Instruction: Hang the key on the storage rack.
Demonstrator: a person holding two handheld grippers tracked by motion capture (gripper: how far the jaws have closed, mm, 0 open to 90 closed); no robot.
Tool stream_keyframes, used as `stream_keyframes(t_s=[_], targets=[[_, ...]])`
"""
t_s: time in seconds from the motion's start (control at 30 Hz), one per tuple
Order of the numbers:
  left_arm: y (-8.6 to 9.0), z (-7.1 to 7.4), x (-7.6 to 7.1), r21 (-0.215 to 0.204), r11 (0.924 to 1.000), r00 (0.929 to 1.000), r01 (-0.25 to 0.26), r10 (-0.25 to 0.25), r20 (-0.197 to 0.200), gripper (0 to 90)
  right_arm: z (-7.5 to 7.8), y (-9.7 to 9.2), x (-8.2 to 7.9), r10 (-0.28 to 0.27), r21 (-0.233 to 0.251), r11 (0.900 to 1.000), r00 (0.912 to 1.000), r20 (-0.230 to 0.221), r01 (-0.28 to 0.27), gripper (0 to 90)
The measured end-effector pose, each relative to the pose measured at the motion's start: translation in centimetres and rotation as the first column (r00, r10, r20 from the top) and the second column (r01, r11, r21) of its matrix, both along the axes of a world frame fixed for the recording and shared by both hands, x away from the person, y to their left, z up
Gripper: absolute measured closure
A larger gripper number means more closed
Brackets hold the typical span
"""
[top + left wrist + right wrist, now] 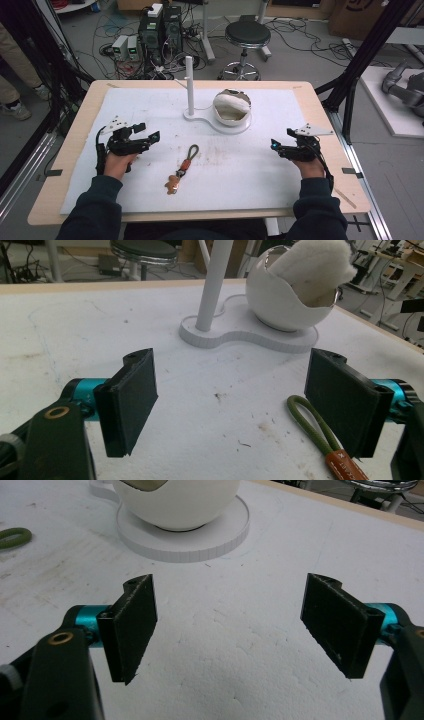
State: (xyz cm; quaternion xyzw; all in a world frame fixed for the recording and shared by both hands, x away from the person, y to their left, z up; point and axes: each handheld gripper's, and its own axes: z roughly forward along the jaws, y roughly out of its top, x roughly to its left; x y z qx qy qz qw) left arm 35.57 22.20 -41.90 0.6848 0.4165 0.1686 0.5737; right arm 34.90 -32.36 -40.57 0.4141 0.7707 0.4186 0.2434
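White mat (260,165): keychain (183,168) between gaping tools.

A keychain (181,169) lies flat on the white mat (250,175), near the middle of the table, between the 2 grippers. It has an olive-green cord loop (311,421) at the far end, an orange-brown leather tab (346,467) below it, and a small tan bear-shaped charm (172,184) at the near end. It runs slightly diagonally, loop toward the white stand (215,119).
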Motion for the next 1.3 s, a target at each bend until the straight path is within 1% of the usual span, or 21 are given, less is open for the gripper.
stream_keyframes(t_s=[0.2, 0.37, 0.53, 0.6, 0.67, 0.73, 0.8, 0.83, 0.87, 0.9, 0.97, 1.0, 1.03, 1.07, 1.1, 1.13, 1.17, 1.2, 1.23, 1.27, 1.3], targets=[[-0.7, -0.1, -0.4, 0.013, 0.9998, 0.9998, 0.015, -0.015, -0.014, 20.9, -0.2, 0.6, 0.0, 0.006, -0.018, 0.9998, 1.0000, -0.002, -0.006, 22.8], [-2.7, -0.4, -0.6, 0.060, 0.9963, 0.9974, 0.061, -0.058, -0.043, 20.9, -0.2, 0.7, -0.2, 0.016, -0.030, 0.9994, 0.9999, 0.007, -0.015, 23.3], [-4.8, -0.8, -0.9, 0.118, 0.9879, 0.9926, 0.101, -0.092, -0.079, 20.9, -0.4, 0.4, -0.3, 0.019, -0.028, 0.9994, 0.9998, 0.006, -0.019, 23.5], [-5.9, -1.2, -1.1, 0.152, 0.9795, 0.9877, 0.131, -0.116, -0.104, 20.9, -0.5, 0.2, -0.3, 0.015, -0.032, 0.9994, 0.9999, 0.001, -0.015, 23.7], [-6.3, -1.3, -1.1, 0.160, 0.9771, 0.9864, 0.140, -0.123, -0.109, 20.9, -0.5, 0.2, -0.3, 0.014, -0.032, 0.9994, 0.9999, 0.002, -0.014, 23.7], [-7.1, -1.5, -1.3, 0.186, 0.9707, 0.9833, 0.152, -0.129, -0.128, 20.9, -0.5, 0.1, -0.3, 0.011, -0.029, 0.9995, 0.9999, 0.005, -0.011, 23.7], [-8.0, -1.7, -1.5, 0.209, 0.9610, 0.9775, 0.181, -0.152, -0.146, 20.9, -0.5, 0.1, -0.3, 0.011, -0.030, 0.9995, 0.9999, 0.005, -0.011, 23.7], [-8.7, -1.8, -1.8, 0.252, 0.9481, 0.9729, 0.194, -0.154, -0.173, 20.9, -0.5, 0.2, -0.3, 0.014, -0.037, 0.9992, 0.9999, 0.005, -0.014, 23.7], [-9.1, -1.9, -2.0, 0.268, 0.9421, 0.9706, 0.201, -0.154, -0.185, 21.0, -0.5, 0.3, -0.3, 0.015, -0.038, 0.9992, 0.9999, 0.003, -0.015, 23.8], [-9.1, -1.9, -2.0, 0.268, 0.9421, 0.9706, 0.201, -0.154, -0.185, 22.0, -0.5, 0.3, -0.3, 0.015, -0.038, 0.9992, 0.9999, 0.003, -0.015, 23.8], [-9.7, -2.1, -2.3, 0.303, 0.9309, 0.9694, 0.203, -0.148, -0.196, 23.3, -0.6, 0.3, -0.4, 0.019, -0.044, 0.9988, 0.9998, 0.004, -0.019, 23.9], [-10.3, -2.4, -2.6, 0.335, 0.9221, 0.9708, 0.194, -0.132, -0.200, 23.5, -0.6, 0.3, -0.3, 0.019, -0.044, 0.9988, 0.9998, 0.004, -0.018, 23.9], [-10.3, -2.4, -2.6, 0.335, 0.9221, 0.9708, 0.194, -0.132, -0.200, 23.5, -0.6, 0.3, -0.3, 0.019, -0.044, 0.9988, 0.9998, 0.004, -0.018, 23.9], [-10.6, -2.5, -2.7, 0.353, 0.9152, 0.9704, 0.195, -0.128, -0.205, 23.5, -0.6, 0.3, -0.3, 0.018, -0.043, 0.9989, 0.9998, 0.003, -0.018, 23.9], [-11.1, -2.8, -2.9, 0.393, 0.8982, 0.9701, 0.197, -0.120, -0.211, 25.8, -0.6, 0.3, -0.3, 0.018, -0.043, 0.9989, 0.9998, 0.001, -0.018, 23.9], [-11.1, -2.8, -2.9, 0.393, 0.8982, 0.9701, 0.197, -0.120, -0.211, 27.7, -0.6, 0.3, -0.3, 0.018, -0.043, 0.9989, 0.9998, 0.001, -0.018, 23.9], [-11.4, -3.0, -3.1, 0.418, 0.8876, 0.9709, 0.194, -0.113, -0.211, 28.9, -0.6, 0.3, -0.3, 0.019, -0.041, 0.9990, 0.9998, 0.000, -0.019, 23.9], [-11.7, -3.0, -3.3, 0.445, 0.8761, 0.9755, 0.186, -0.110, -0.190, 28.9, -0.6, 0.3, -0.3, 0.019, -0.041, 0.9990, 0.9998, 0.000, -0.019, 23.9], [-11.9, -2.9, -3.4, 0.454, 0.8709, 0.9761, 0.188, -0.114, -0.185, 34.9, -0.7, 0.3, -0.3, 0.017, -0.042, 0.9990, 0.9999, -0.001, -0.017, 23.9], [-12.0, -2.8, -3.5, 0.459, 0.8652, 0.9741, 0.202, -0.129, -0.186, 40.0, -0.7, 0.3, -0.3, 0.016, -0.043, 0.9989, 0.9999, -0.001, -0.016, 23.9], [-12.2, -2.7, -3.7, 0.466, 0.8554, 0.9703, 0.226, -0.156, -0.185, 44.6, -0.7, 0.3, -0.3, 0.017, -0.042, 0.9990, 0.9998, -0.002, -0.017, 24.0]])
